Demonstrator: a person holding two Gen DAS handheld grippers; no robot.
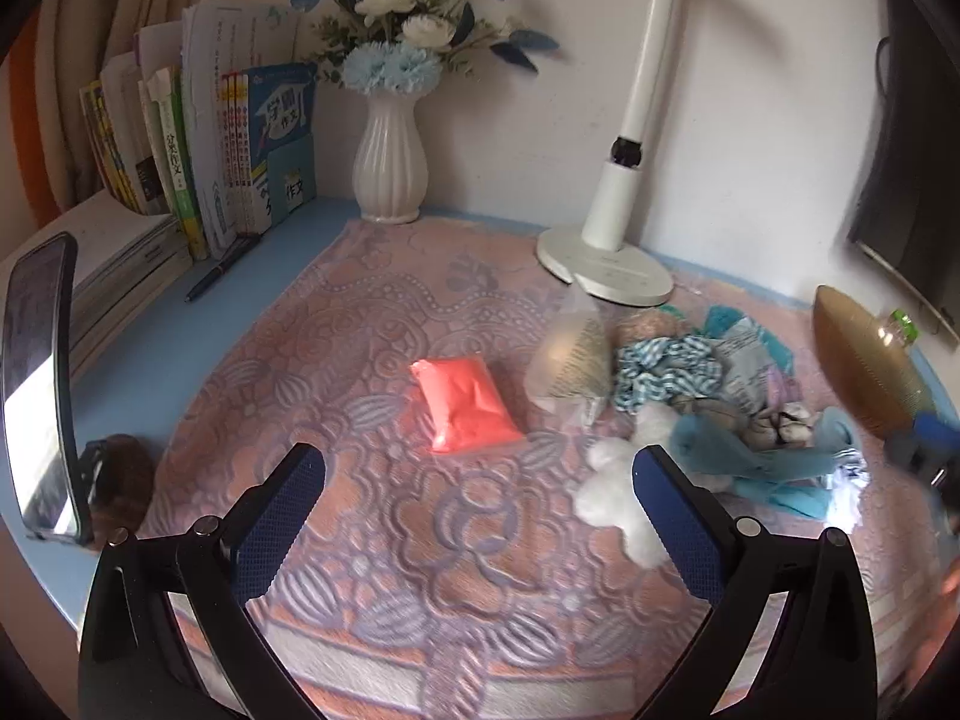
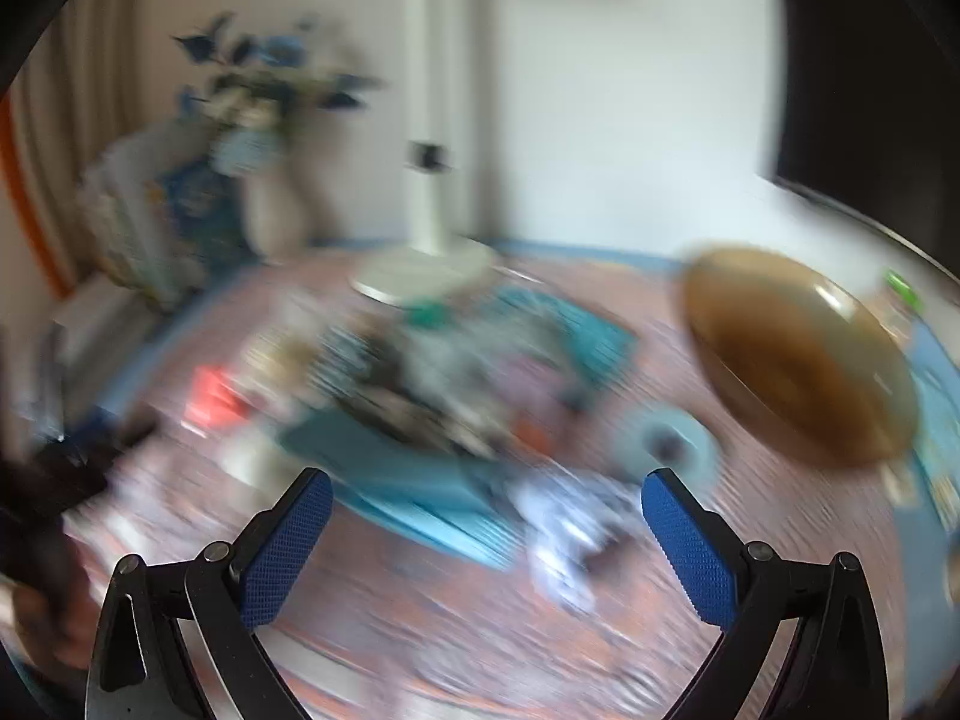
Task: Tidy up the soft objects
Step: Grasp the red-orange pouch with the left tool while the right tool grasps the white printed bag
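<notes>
1. Our left gripper [image 1: 477, 516] hovers over the patterned cloth [image 1: 336, 360], jaws spread wide and holding nothing.
2. The red pouch [image 1: 465, 405] lies flat on the cloth just ahead, between the jaw lines and apart from both.
3. To take it well, we judge we should come straight down, centre it, and pinch across its narrow width.
4. The white fluff [image 1: 618, 498] sits beside the right-hand finger, at the edge of the pile of soft things [image 1: 708, 384].
5. Our right gripper [image 2: 486, 546] is likewise wide open and empty above the blurred pile, near the brown bowl [image 2: 798, 354].
</notes>
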